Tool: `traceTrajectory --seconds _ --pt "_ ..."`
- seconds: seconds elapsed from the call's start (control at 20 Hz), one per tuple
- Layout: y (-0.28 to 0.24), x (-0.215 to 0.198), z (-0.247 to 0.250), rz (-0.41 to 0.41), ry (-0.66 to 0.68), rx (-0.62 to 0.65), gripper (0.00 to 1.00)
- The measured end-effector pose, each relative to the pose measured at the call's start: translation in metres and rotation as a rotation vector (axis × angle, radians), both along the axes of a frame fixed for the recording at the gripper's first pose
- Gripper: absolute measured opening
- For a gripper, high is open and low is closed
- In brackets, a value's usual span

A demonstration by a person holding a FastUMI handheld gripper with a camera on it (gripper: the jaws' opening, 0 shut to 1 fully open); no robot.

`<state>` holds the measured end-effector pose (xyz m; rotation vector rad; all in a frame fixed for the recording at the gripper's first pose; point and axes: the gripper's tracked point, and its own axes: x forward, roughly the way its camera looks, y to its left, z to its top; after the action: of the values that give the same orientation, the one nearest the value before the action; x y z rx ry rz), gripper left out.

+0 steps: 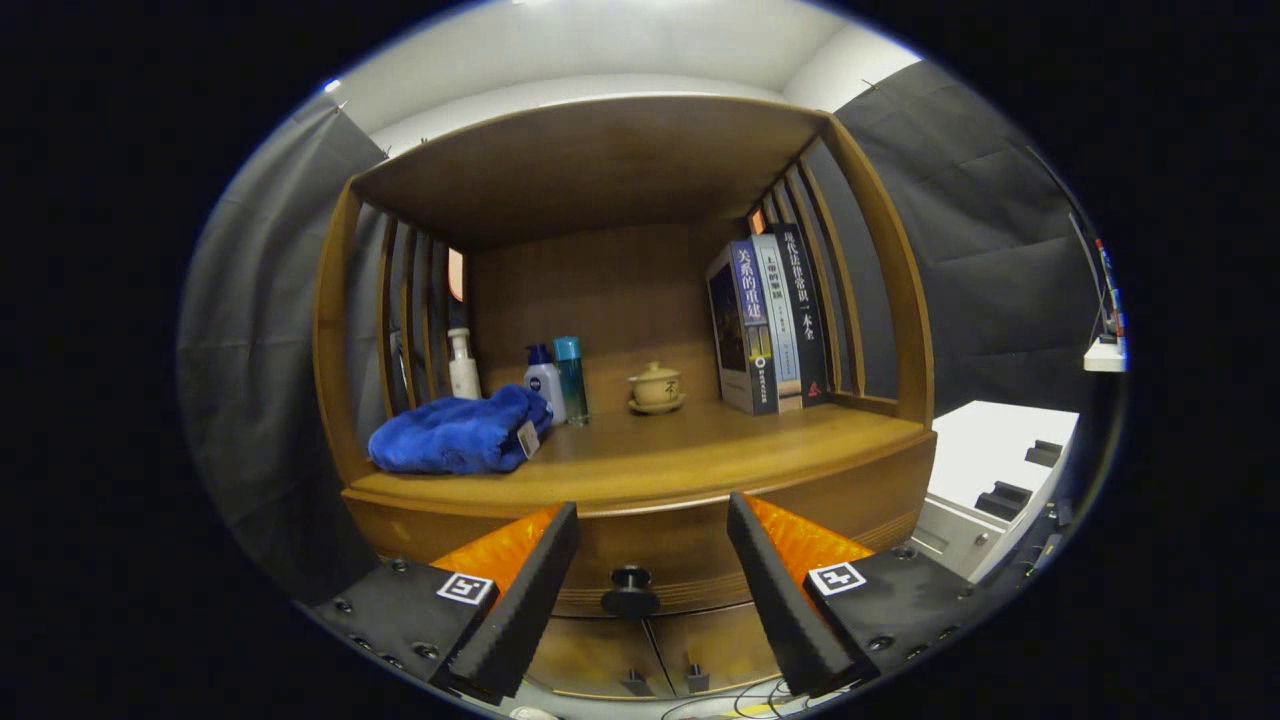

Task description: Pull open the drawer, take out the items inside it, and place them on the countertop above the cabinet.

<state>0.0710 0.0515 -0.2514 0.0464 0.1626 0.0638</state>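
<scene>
Claw (pixel 640 600): your two wedge-shaped fingers are standing wide apart, gripping nothing.
Knob (pixel 630 590): dark, round, it is sitting between your fingers on the closed drawer (pixel 650 555).
Approach: you are lining up well; I judge you should be easing straight forward, pinching the knob squarely, pulling level.
Table (pixel 680 450): above the knob, smooth polished wood is carrying a soft blue towel (pixel 455 432).
</scene>
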Motion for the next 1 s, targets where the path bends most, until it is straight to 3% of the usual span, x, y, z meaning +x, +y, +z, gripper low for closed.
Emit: traceTrajectory --seconds 0.5,0.95,1.0 --pt "0.02 0.016 -0.07 0.06 0.087 -0.024 0.96" --pt "0.021 0.025 -0.081 0.052 0.12 -0.062 0.53" --pt "0.021 0.025 -0.083 0.051 0.129 -0.074 0.53"
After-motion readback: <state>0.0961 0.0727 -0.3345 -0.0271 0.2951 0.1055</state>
